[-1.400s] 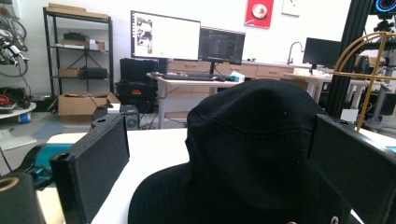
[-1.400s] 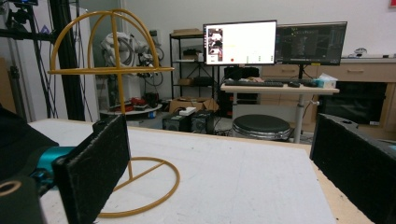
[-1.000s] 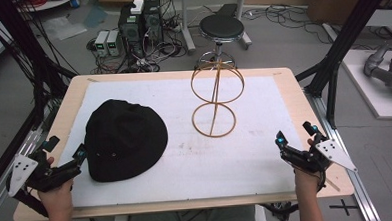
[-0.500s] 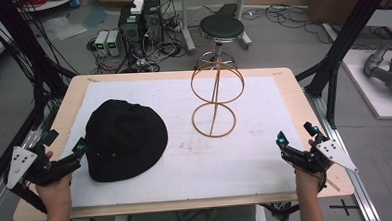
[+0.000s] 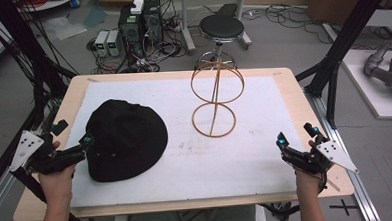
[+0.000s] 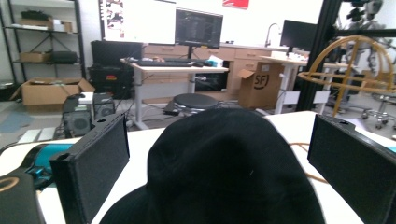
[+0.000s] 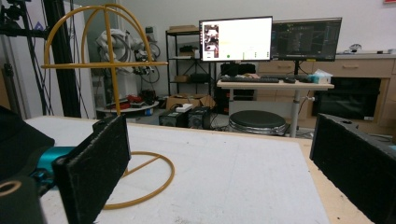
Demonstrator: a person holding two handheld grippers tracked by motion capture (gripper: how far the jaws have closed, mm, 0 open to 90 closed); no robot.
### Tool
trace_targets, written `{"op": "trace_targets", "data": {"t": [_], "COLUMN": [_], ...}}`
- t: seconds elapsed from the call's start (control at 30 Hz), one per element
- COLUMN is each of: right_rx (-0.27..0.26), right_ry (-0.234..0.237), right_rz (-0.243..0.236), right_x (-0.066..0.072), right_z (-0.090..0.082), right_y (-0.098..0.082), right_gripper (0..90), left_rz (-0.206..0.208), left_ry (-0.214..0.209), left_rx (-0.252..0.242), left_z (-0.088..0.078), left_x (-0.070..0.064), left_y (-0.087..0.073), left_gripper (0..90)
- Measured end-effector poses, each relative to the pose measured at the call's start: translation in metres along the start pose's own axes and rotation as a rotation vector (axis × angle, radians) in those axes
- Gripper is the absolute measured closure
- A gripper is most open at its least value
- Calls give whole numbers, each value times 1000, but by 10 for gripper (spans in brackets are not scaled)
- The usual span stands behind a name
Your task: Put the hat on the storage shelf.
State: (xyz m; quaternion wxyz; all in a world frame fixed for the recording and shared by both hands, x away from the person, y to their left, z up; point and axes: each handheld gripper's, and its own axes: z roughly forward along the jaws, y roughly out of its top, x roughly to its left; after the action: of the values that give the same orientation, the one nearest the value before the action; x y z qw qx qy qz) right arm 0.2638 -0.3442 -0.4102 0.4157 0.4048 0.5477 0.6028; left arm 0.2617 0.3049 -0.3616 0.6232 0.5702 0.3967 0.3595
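A wooden table (image 5: 293, 93) is seen from above, most of its top covered by a white mat (image 5: 265, 137). A black hat (image 5: 125, 138) lies crown up on the left part of the mat. A yellow wire hat stand (image 5: 216, 97) stands upright on the mat, toward the far edge and right of the hat, well apart from it. The stand is made of a flat ring at the base, a vertical rod, and a domed cage of hoops at the top. Nothing is seen on the stand or inside its cage; the hat is not on it.

The left gripper (image 5: 71, 142) is held at the near left edge of the table, level with the hat's brim. In the left gripper view its jaws are spread wide, one to either side of the hat's crown (image 6: 229, 163), with a gap between each pad and the fabric. Contact with the brim cannot be judged. The stand's upper cage (image 6: 359, 70) is seen beyond the right jaw.

The right gripper (image 5: 296, 138) is held at the near right corner of the table, well apart from both hat and stand. Its jaws are also spread wide, with only bare mat (image 7: 233, 177) between them. The stand (image 7: 109, 93) is seen to the left in the right gripper view.

A black round stool (image 5: 222, 28) and computer boxes (image 5: 139, 23) are noted on the floor beyond the table.
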Motion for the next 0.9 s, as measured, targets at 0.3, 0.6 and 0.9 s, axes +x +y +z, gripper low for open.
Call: {"op": "trace_targets", "data": {"t": [0.3,0.6,0.9], "right_rx": [9,11,17], "right_ry": [17,20,12], "right_rz": [-2,0,0], "right_x": [5,4,2], "right_z": [6,8,6], "right_y": [0,-1,-2], "right_gripper": [46,46,47], "left_rz": [13,44,72], "left_ry": [-10,6,5], "left_rx": [66,122,169], "left_z": [24,44,59], "left_x": [-6,-15,-18], "left_y": [18,19,12], "left_gripper": [61,61,95]}}
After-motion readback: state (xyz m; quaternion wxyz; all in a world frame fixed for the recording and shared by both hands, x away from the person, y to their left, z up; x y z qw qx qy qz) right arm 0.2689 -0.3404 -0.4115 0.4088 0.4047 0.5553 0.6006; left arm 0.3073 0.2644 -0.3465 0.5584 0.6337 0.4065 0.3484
